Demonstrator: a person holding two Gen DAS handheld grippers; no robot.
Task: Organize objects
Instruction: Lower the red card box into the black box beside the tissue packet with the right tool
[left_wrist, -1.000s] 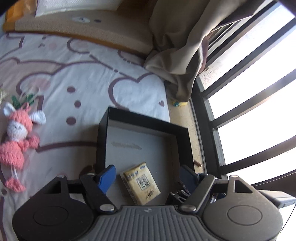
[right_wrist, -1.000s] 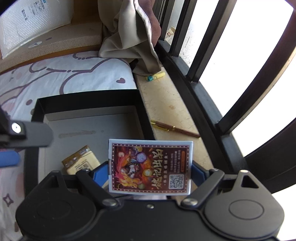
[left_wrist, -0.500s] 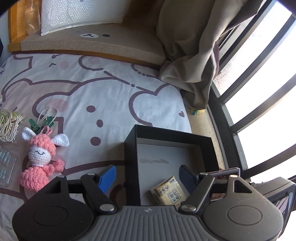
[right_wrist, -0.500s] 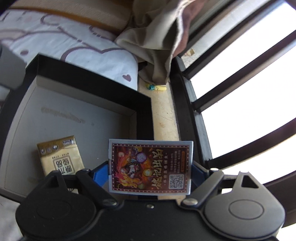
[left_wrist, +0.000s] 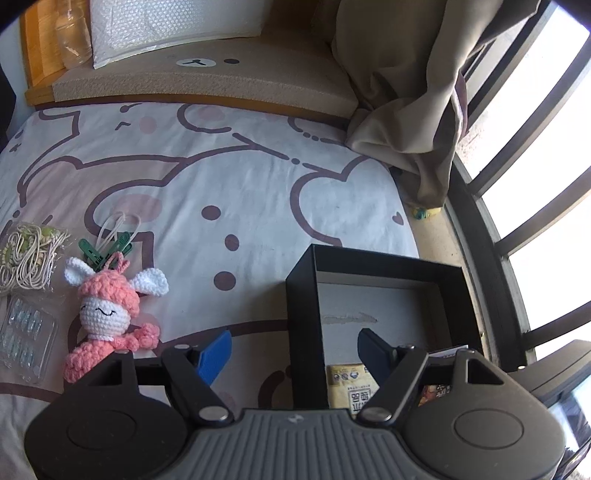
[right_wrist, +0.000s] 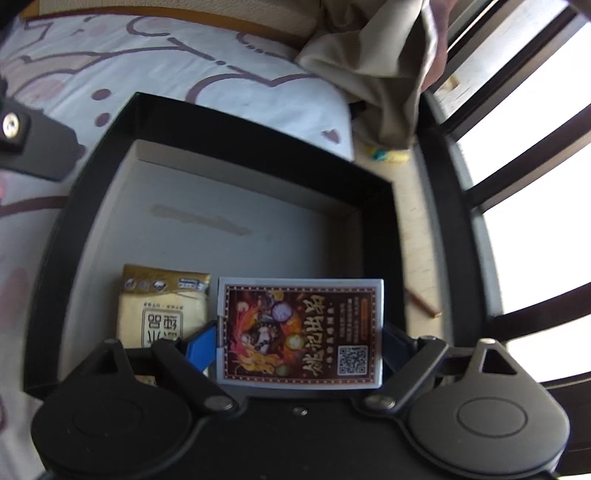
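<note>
1. A card box (right_wrist: 301, 332), printed with dark, fiery artwork and a QR code, is clamped between the blue fingers of the right gripper (right_wrist: 299, 341). It is held upright, above the near right part of an open black storage box (right_wrist: 258, 122).
2. Inside the black storage box, a yellow packet (right_wrist: 162, 310) lies flat on the grey floor, near the front wall. In the right wrist view, the card box sits just to the right of this packet. Whether the two touch cannot be told.
3. The left gripper (left_wrist: 295, 350) is spread wide and holds nothing. It hovers over the left wall of the black storage box, one blue finger on each side of that wall.
4. The black storage box rests on a bed sheet (left_wrist: 221, 177) with a cartoon bear pattern, close to a window ledge.
5. Still waiting on the sheet, well to the left, are a pink crochet bunny (left_wrist: 107, 317), green clothes pegs (left_wrist: 107, 249), a bundle of cord (left_wrist: 26, 258) and a clear blister pack (left_wrist: 26, 336).
6. A beige curtain (left_wrist: 417, 92) hangs beside barred windows.
7. Likely risks: if released from this height, the card box could tip and land on the packet. The right wrist view is blurred, so the hand seems to be moving, and it may clip the wall.
</note>
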